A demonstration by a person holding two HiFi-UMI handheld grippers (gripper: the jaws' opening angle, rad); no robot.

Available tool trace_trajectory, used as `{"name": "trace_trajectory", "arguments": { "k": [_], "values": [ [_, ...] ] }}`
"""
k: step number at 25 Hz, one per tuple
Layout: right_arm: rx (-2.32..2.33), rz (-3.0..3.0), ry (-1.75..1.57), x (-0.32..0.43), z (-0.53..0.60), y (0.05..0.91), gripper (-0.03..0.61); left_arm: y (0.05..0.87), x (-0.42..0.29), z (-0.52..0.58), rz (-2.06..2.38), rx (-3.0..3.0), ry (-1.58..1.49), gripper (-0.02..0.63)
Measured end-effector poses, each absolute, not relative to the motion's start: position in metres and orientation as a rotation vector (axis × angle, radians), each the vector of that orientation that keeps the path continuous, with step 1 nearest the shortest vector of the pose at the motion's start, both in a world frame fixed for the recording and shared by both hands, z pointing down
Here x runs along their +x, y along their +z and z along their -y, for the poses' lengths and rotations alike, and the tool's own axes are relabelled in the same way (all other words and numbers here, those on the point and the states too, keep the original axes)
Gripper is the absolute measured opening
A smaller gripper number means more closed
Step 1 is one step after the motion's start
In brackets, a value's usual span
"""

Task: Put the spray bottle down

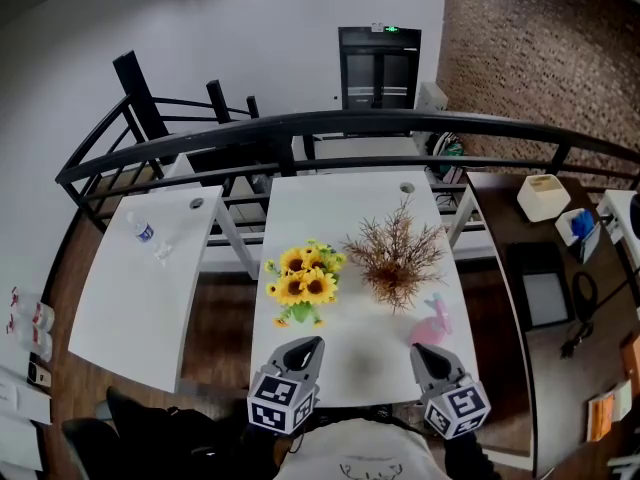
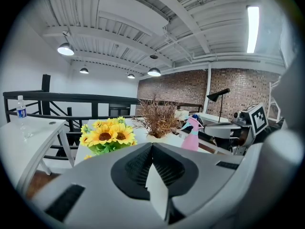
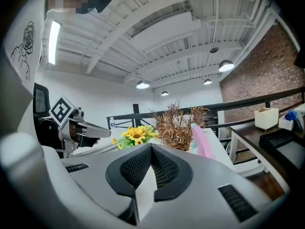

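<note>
on the white table (image 1: 350, 203), at about twelve o'clock from my right gripper (image 1: 428, 355) and near its tips, the pink spray bottle (image 1: 434, 320) stands upright, free of both tools. i can read no writing on it. a small water bottle (image 1: 143, 230) on the side table (image 1: 120, 288) at ten o'clock has a blue label too small to read, and the green lit sign (image 1: 390, 29) over the dark door is just as unreadable. the marker cubes (image 1: 281, 402) show only black-and-white squares.

a bunch of dried brown twigs (image 1: 397, 258) sits just beside the spray bottle at its eleven o'clock. yellow sunflowers (image 1: 303, 280) stand at twelve o'clock from my left gripper (image 1: 305, 346). a black railing (image 1: 300, 126) curves past the table's far end.

both grippers sit low at the near edge, side by side, pointing out across the table and slightly down. each gripper view shows its two jaws pressed together with nothing between them.
</note>
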State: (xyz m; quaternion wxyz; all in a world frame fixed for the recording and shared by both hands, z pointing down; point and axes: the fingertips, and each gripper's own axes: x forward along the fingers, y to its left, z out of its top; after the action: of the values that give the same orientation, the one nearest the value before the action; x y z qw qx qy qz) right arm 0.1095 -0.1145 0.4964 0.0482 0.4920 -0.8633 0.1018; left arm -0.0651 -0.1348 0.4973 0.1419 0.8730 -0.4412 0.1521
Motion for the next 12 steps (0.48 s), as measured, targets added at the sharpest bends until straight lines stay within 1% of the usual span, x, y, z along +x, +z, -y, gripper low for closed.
{"name": "trace_trajectory", "arguments": {
  "k": [6, 12],
  "values": [
    [1.398, 2.667, 0.314, 0.087, 0.116, 0.501, 0.008, 0.498, -0.062, 0.133, 1.264, 2.526, 0.440, 0.005],
    [1.370, 2.683, 0.307, 0.080, 0.119, 0.497, 0.008, 0.497, -0.064, 0.132, 1.270, 2.521, 0.437, 0.005]
  ]
}}
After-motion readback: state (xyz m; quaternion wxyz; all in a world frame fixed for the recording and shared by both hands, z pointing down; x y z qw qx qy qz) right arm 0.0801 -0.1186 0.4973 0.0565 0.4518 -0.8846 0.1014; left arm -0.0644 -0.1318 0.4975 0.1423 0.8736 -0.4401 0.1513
